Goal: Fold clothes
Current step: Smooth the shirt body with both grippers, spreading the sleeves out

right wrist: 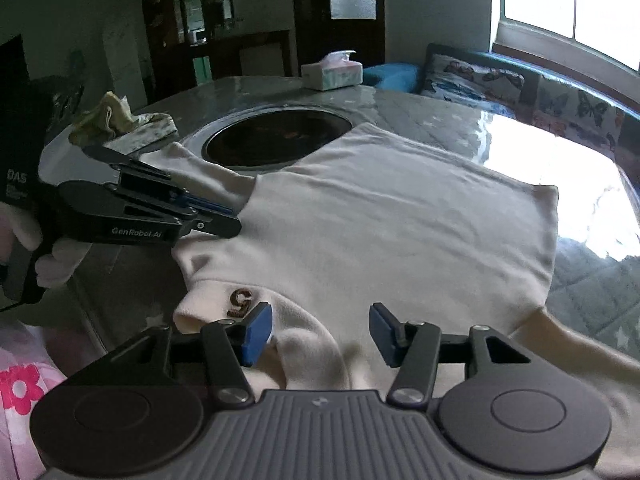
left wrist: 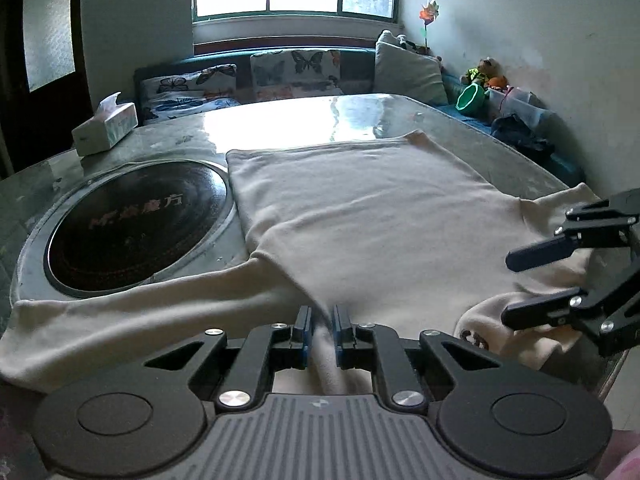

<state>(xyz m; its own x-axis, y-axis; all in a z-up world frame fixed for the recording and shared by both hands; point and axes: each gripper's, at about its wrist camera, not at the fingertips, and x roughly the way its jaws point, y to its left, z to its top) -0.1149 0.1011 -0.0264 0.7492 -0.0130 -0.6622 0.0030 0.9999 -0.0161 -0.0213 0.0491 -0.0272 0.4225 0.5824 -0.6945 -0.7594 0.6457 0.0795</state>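
Left tongs pinch a ridge of the cream long-sleeved knit sweater spread on the glossy grey counter; right tongs gape wide above its collar, gripping nothing.

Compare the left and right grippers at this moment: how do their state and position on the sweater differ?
The left gripper is shut on a ridge of the cream sweater at the shoulder by the sleeve; the right gripper is open, holding nothing. The left pinches fabric; the right hovers beside the collar. Both have blue pads and sit at the sweater's near edge.
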